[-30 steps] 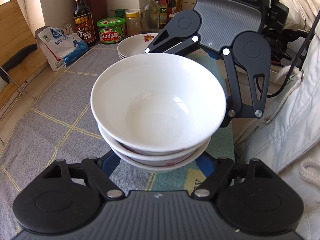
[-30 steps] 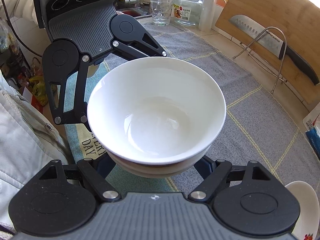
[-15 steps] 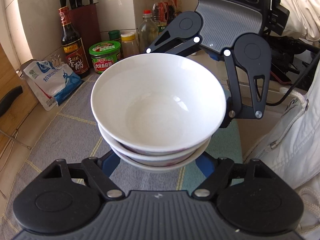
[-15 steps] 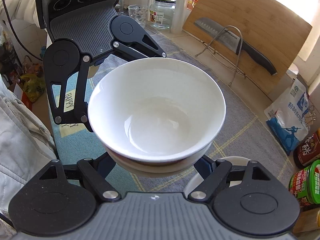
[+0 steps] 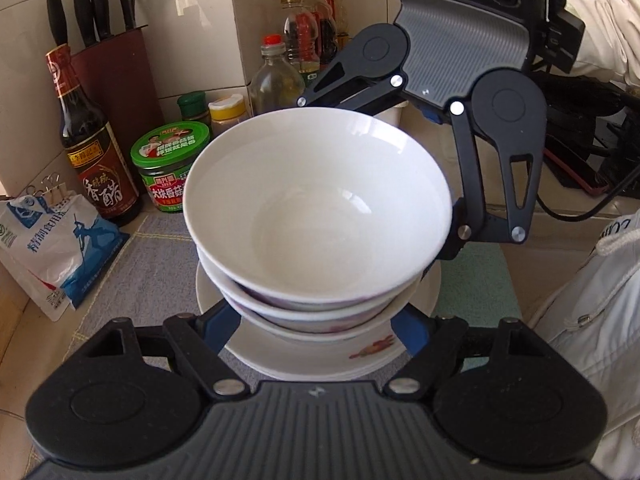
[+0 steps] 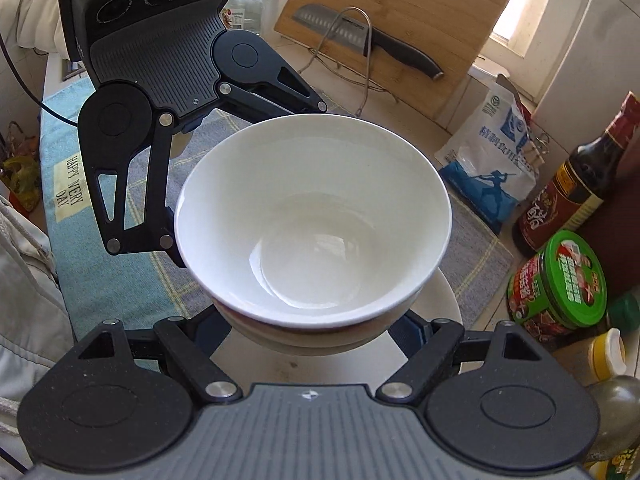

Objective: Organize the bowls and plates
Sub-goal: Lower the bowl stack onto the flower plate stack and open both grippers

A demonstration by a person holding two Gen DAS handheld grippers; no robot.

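A stack of three white bowls (image 5: 316,216) is held between my two grippers, which face each other. My left gripper (image 5: 316,328) clasps the stack low on its near side, and my right gripper (image 6: 316,328) clasps the opposite side of the stack (image 6: 316,220). The stack hangs just above a pile of white plates (image 5: 360,356) with a red print; whether it touches them I cannot tell. The plates also show in the right wrist view (image 6: 444,304). The fingertips are hidden under the bowls.
Behind the plates stand a green-lidded jar (image 5: 172,164), a dark vinegar bottle (image 5: 96,160), oil bottles (image 5: 276,76) and a knife block (image 5: 112,60). A salt bag (image 5: 48,240) lies at left. A cutting board with a knife (image 6: 384,40) leans on a rack.
Both grippers have carried the bowl stack across the mat toward the back corner; it now sits over the plate pile, close to the jar and bottles.
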